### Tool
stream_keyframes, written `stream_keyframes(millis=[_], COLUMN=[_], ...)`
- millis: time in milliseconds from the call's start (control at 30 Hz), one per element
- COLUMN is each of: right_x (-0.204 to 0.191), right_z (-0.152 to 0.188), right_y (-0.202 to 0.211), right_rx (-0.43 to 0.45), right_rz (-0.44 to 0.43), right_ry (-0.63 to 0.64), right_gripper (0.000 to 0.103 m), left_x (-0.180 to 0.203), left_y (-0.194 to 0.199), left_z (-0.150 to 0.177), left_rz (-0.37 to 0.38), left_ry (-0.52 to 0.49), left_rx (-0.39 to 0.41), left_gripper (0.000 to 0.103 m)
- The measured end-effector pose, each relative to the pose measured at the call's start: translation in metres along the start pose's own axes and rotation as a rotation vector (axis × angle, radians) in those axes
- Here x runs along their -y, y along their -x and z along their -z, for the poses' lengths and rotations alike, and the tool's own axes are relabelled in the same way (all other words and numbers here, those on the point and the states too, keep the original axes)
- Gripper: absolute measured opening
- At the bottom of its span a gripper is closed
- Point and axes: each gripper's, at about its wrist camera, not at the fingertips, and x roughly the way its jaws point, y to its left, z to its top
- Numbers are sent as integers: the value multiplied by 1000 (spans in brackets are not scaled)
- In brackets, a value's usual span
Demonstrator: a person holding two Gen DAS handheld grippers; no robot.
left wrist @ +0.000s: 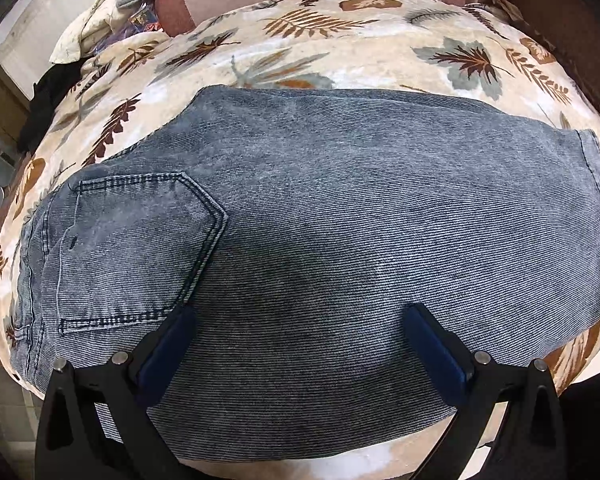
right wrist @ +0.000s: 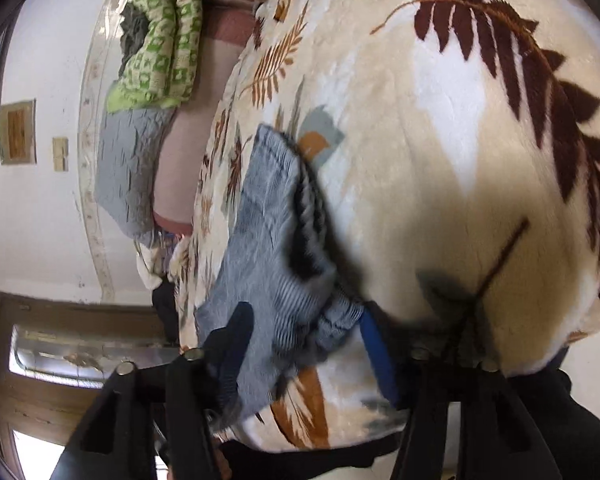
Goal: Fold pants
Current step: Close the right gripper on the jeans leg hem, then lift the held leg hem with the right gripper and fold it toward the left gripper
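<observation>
Blue-grey denim pants point(left wrist: 320, 216) lie folded flat on a cream blanket point(left wrist: 340, 52) printed w/ brown and grey leaves, spread over a bed. From the left wrist view the pants fill most of the frame: back pocket point(left wrist: 140, 248) w/ dark stitching at left, a stitched hem edge at far right. The left gripper point(left wrist: 300, 332) hangs over the near part of the denim, jaws spread wide, blue-padded fingers point(left wrist: 168, 356) apart w/ fabric showing between them; can't tell if the tips touch the cloth. The right wrist view is tilted and blurred: the right gripper point(right wrist: 304, 344) has its jaws wide, and a bunched end of the pants point(right wrist: 268, 248) sits between them; whether the fingers touch it is unclear. Beyond the blanket, by a white wall point(right wrist: 40, 200): a green patterned cloth point(right wrist: 164, 40) and a grey quilted cloth point(right wrist: 128, 168).
</observation>
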Motion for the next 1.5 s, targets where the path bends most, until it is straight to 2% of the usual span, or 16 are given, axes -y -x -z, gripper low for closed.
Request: stream_keyframes(millis=[200, 300, 400, 467, 500, 533, 600, 700, 900, 1033, 1100, 1300, 1400, 1433, 1467, 1500], right_x=[2, 10, 12, 7, 5, 3, -3, -25, -111, -165, -189, -203, -193, -188, -182, -178], right_z=[12, 7, 5, 5, 5, 5, 6, 9, 30, 62, 88, 147, 158, 160, 161, 162], right_y=[-8, -9, -10, -9, -7, -5, -1, 7, 0, -25, -46, -109, -136, -143, -147, -149], right_rx=[-9, 37, 75, 104, 132, 142, 175, 221, 261, 209, 161, -27, -142, -179, -208, -241], right_rz=[-24, -65, -81, -46, -9, 4, 4, 48, 150, 197, 229, 238, 244, 242, 209, 158], right_ry=[-17, -89, -109, -81, -60, -51, -44, 49, 337, 524, 631, 771, 764, 748, 725, 703], right_gripper=[65, 65, 65, 57, 34, 27, 27, 24, 21, 20, 20, 20, 26, 32, 35, 43], left_x=[2, 3, 2, 2, 2, 2, 0, -8, -36, -55, -65, -95, -111, -118, -122, -127], left_y=[1, 2, 2, 2, 3, 3, 4, 5, 9, 15, 19, 30, 31, 31, 30, 29], left_z=[1, 2, 3, 3, 4, 4, 4, 6, 6, 8, 10, 16, 21, 22, 23, 24], left_rz=[-23, -20, -16, -17, -16, -14, -3, 0, 15, 38, 49, 56, 56, 57, 57, 57], left_ry=[-14, -11, -2, 1, 1, 1, 1, 17, 97, 152, 177, 233, 272, 290, 299, 312], left_rx=[19, 20, 18, 18, 18, 17, 12, 9, 15, 29, 36, 65, 68, 66, 63, 59], left_gripper=[103, 103, 103, 103, 103, 103, 103, 103, 103, 103, 103, 103, 103, 103, 103, 103])
